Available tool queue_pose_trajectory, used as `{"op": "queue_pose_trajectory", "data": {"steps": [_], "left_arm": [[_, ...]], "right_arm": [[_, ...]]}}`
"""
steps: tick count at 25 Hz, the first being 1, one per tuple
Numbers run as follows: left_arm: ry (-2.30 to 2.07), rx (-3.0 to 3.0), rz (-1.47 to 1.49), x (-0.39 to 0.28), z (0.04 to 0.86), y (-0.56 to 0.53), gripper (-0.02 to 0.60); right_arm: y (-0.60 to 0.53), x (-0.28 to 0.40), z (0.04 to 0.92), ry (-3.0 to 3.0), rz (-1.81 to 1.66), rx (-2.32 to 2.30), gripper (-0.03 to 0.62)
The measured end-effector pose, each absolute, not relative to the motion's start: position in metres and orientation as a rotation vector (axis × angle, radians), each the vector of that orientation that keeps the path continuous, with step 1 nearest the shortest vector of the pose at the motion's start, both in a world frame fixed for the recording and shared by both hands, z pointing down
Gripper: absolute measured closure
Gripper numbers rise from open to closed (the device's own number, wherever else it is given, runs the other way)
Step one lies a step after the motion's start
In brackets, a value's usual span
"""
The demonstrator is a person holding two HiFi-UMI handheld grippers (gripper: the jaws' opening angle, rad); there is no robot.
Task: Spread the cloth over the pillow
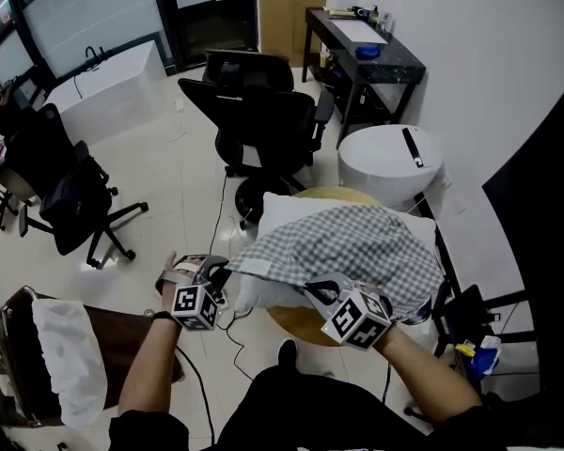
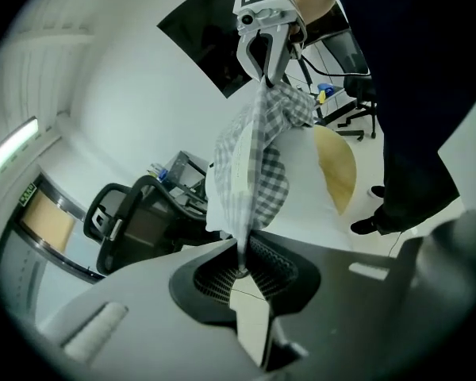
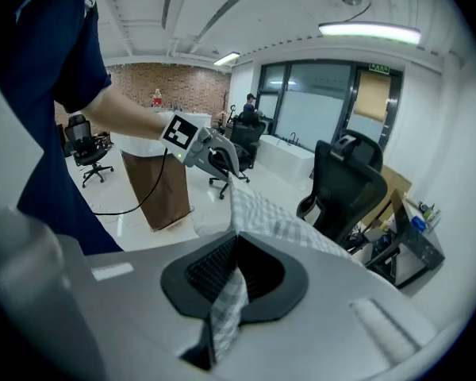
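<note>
Two claws hold the checked cloth point(image 1: 357, 242) along its near hem. The left claw point(image 1: 221, 275) is pressed together on the near-left corner of the fabric. The right claw point(image 1: 321, 291) is pressed together further right on the same hem, with a fold of the weave trapped between its pads. The hem spans the gap between the two holds.

The checked cloth lies draped over the white pillow point(image 1: 282, 212), which rests on the round wooden tabletop point(image 1: 291, 325) and hides most of it. Fabric covers the middle and right of the pillow. The pillow's far-left corner and left side show bare, and the near-left corner of the fabric is raised off the pillow.

Purpose of the hold, as judged: two separate pinch points keep the hem open, so the fabric can be drawn flat instead of bunching.

Status, as judged: coverage is partial. The remaining step is to carry the hem toward the left edge and near edge of the tabletop, then lower it.

Caution: the pillow sits loose, so a hard pull may drag it off the tabletop.
</note>
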State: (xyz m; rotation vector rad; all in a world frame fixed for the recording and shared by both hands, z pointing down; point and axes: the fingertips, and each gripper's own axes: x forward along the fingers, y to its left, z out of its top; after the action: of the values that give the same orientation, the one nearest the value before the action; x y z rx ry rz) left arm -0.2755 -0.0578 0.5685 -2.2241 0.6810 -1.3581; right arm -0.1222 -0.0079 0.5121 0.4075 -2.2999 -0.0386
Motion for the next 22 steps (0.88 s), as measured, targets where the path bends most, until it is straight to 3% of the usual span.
{"op": "queue_pose_trajectory", "data": {"steps": [3,7,13,22], "left_arm": [[0.681,-2.272,-1.359,-0.274,0.586,-0.052,0.568],[0.722,-2.313,-1.311,-0.271,0.576,-0.050,0.566],[0.792,-2.318,-1.164,-0.266,0.530,-0.042,0.566],[0.893,-2.281,-1.068,-0.246,0.471,-0.017,0.566]], "right_arm": [[-0.005,-0.121,0.522,-2.304,-0.021,0.391,0.564],[-0.005,-0.116,0.496,-2.365,-0.042,0.355,0.479],[-0.056,-0.088,0.447,-2.422,-0.066,0.389,0.453],[-0.162,-0.072,0.511,-2.275,-0.046,0.070,0.413]]}}
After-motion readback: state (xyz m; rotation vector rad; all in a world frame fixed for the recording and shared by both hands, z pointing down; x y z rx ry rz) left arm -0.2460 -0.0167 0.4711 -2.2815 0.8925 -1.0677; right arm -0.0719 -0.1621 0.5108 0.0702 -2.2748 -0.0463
